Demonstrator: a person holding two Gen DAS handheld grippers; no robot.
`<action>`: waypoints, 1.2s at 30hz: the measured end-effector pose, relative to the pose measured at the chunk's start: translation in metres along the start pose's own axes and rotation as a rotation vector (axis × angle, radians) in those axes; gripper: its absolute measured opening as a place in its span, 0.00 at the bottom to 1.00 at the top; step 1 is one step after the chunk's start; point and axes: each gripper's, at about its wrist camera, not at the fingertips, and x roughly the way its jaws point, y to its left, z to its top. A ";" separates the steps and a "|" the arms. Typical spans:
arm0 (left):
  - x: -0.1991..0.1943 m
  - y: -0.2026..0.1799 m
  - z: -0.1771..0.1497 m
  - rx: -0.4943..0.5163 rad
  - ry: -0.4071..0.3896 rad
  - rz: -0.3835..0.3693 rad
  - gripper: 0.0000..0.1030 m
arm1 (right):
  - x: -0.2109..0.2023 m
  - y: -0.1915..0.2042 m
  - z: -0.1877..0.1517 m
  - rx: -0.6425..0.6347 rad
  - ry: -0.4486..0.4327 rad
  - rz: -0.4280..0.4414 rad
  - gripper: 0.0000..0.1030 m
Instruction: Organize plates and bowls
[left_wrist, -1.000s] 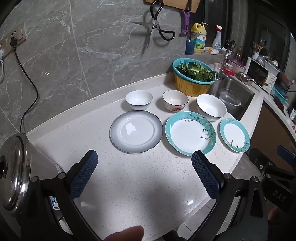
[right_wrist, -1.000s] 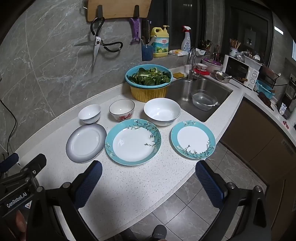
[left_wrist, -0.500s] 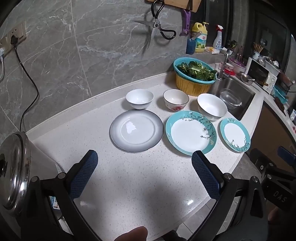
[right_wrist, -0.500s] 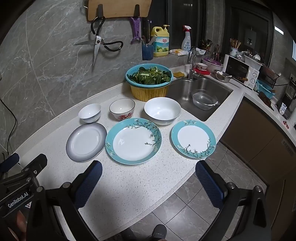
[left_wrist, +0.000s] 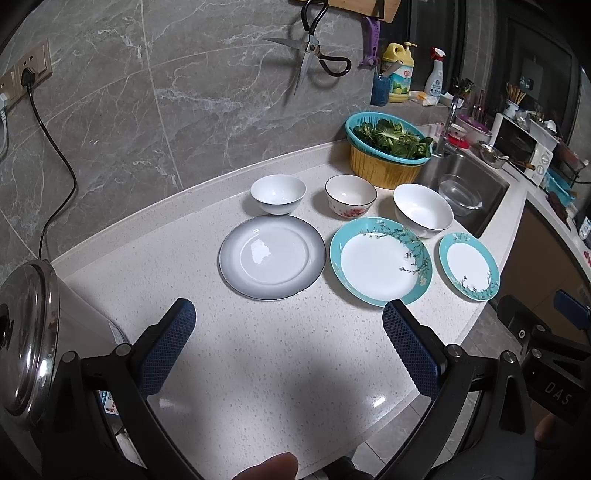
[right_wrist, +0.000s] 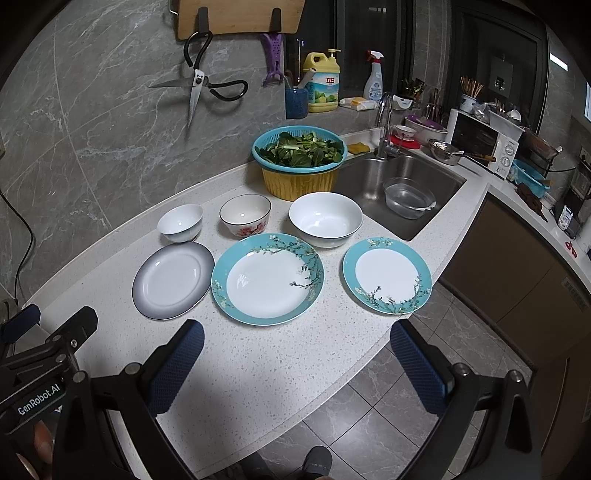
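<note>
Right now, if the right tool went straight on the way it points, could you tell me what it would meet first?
Probably the large teal plate: it lies centred ahead of the open right tool, with only bare counter between. Depth is hard to judge.

We read "GenRobot.AI" in white letters on the black body of the left gripper (right_wrist: 38, 398), seen at the lower left of the right wrist view. In the left wrist view, the letters "DAS" stand in pale print on the black body of the right gripper (left_wrist: 557, 387) at the lower right. The yellow detergent bottle (right_wrist: 322, 83) by the wall carries a label with red characters and a picture of limes; we cannot make the characters out with certainty. Print on the spray bottle (right_wrist: 373, 83) is too small to read.
</note>
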 end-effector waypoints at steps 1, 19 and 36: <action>0.000 0.000 0.001 0.000 0.000 -0.001 1.00 | 0.000 0.000 0.000 0.000 0.000 0.000 1.00; 0.005 -0.004 -0.006 0.002 0.006 -0.003 1.00 | 0.002 -0.001 0.000 -0.001 0.002 0.000 1.00; 0.011 -0.009 -0.005 0.005 0.016 -0.002 1.00 | 0.001 -0.001 0.007 -0.001 0.007 -0.001 1.00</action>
